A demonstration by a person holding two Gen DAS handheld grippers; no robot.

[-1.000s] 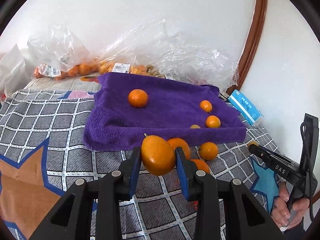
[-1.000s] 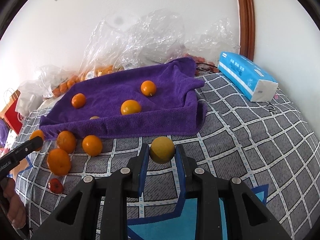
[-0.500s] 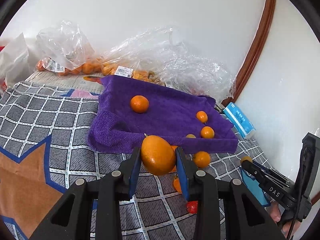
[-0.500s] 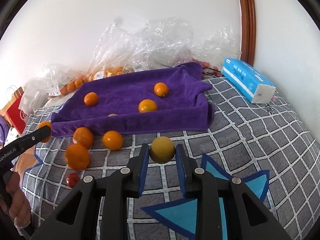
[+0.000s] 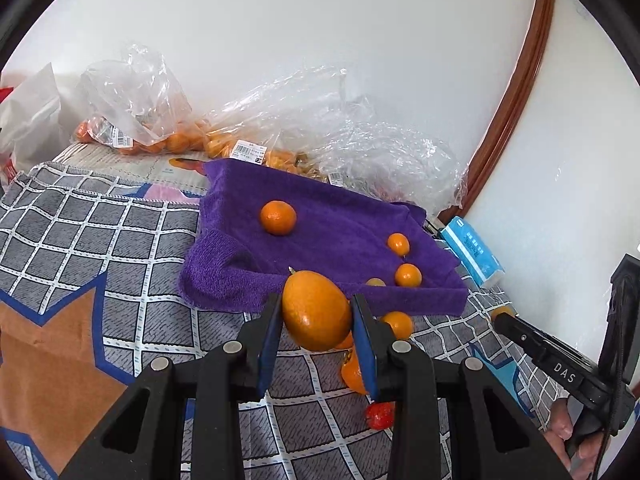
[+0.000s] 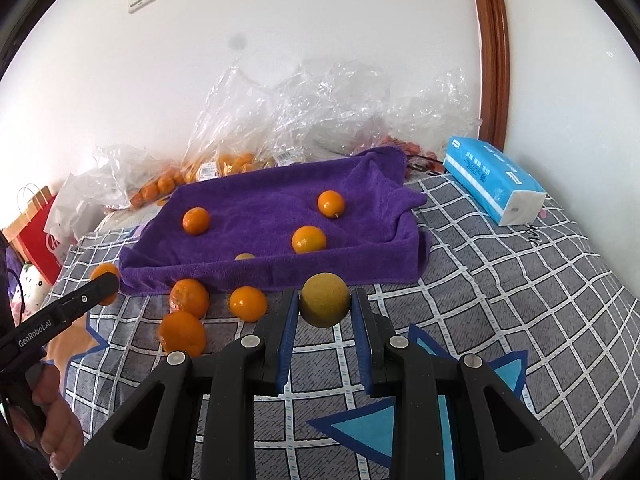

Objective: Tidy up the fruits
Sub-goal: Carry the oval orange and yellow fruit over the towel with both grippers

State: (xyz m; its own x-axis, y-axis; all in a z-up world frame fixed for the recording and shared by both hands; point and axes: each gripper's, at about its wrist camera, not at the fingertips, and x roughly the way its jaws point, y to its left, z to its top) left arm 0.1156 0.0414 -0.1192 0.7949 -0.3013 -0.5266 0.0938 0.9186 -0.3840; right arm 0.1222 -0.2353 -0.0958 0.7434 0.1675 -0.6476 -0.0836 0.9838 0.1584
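My left gripper (image 5: 316, 316) is shut on a large orange (image 5: 316, 310), held above the checked cloth just in front of the purple towel tray (image 5: 224, 284). My right gripper (image 6: 325, 302) is shut on a dull yellow-green citrus fruit (image 6: 325, 299), also lifted in front of the purple towel tray (image 6: 256, 276). Several small oranges lie inside the tray, such as one orange (image 6: 308, 239) near its front wall. Three loose oranges (image 6: 248, 303) sit on the cloth before the tray. In the right wrist view the left gripper (image 6: 105, 283) shows at the left with its orange behind the fingertips.
Clear plastic bags of oranges (image 5: 132, 136) and crumpled plastic (image 6: 320, 112) line the wall behind the tray. A blue tissue pack (image 6: 494, 178) lies at the right. A small red fruit (image 5: 379, 416) sits on the checked cloth (image 6: 520, 280). A hand (image 6: 52, 420) holds the left gripper.
Both grippers have risen with their fruit still held, so the tray and loose oranges look farther off. The left view has also tilted slightly.
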